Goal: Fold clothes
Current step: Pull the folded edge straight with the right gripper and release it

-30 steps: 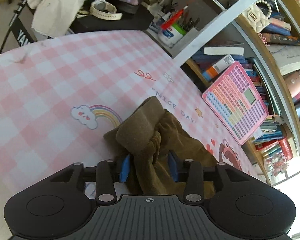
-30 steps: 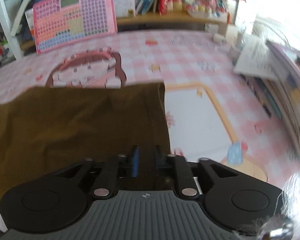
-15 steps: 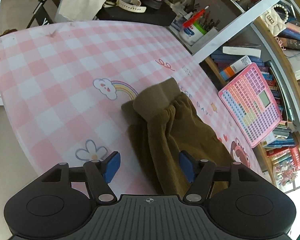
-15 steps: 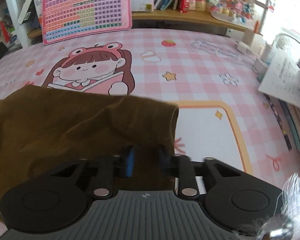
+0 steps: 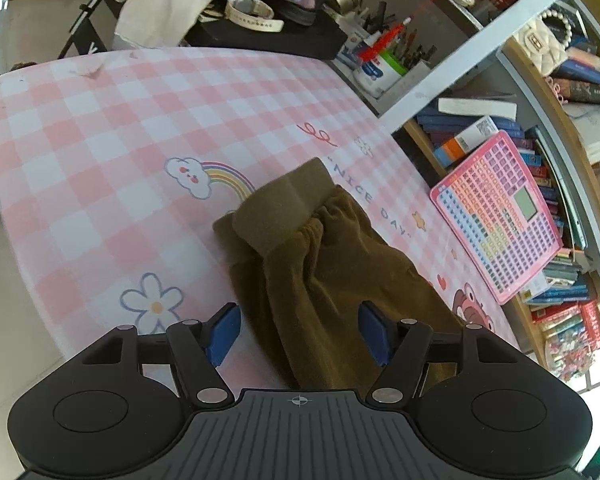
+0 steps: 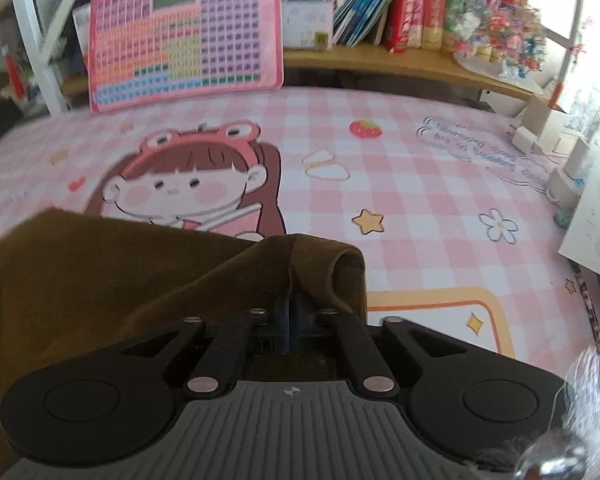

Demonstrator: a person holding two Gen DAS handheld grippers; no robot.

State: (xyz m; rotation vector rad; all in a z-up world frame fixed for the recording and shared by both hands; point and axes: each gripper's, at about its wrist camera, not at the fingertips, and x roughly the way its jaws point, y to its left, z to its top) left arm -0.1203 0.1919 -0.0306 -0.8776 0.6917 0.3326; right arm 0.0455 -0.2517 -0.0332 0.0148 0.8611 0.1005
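Two grippers, one brown garment, mid-fold on the pink checked mat.

The left gripper (image 5: pixel 298 332) hangs released, blue pads clear on either side of the brown garment (image 5: pixel 320 264), whose ribbed cuff (image 5: pixel 284 204) lies flat toward 12 o'clock, likely parked so that end stays anchored. The right gripper (image 6: pixel 291 312) pinches a raised corner of the cloth (image 6: pixel 100 280), jaws easing apart with fabric between them, probably setting it down.

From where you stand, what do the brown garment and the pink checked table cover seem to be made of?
The brown garment looks like soft, matte fleece or velour: it has a fuzzy nap, a ribbed cuff and gathered folds. The pink checked table cover looks like smooth printed vinyl or plastic, though it could be coated cloth: it lies flat with a faint sheen and crisp cartoon prints.
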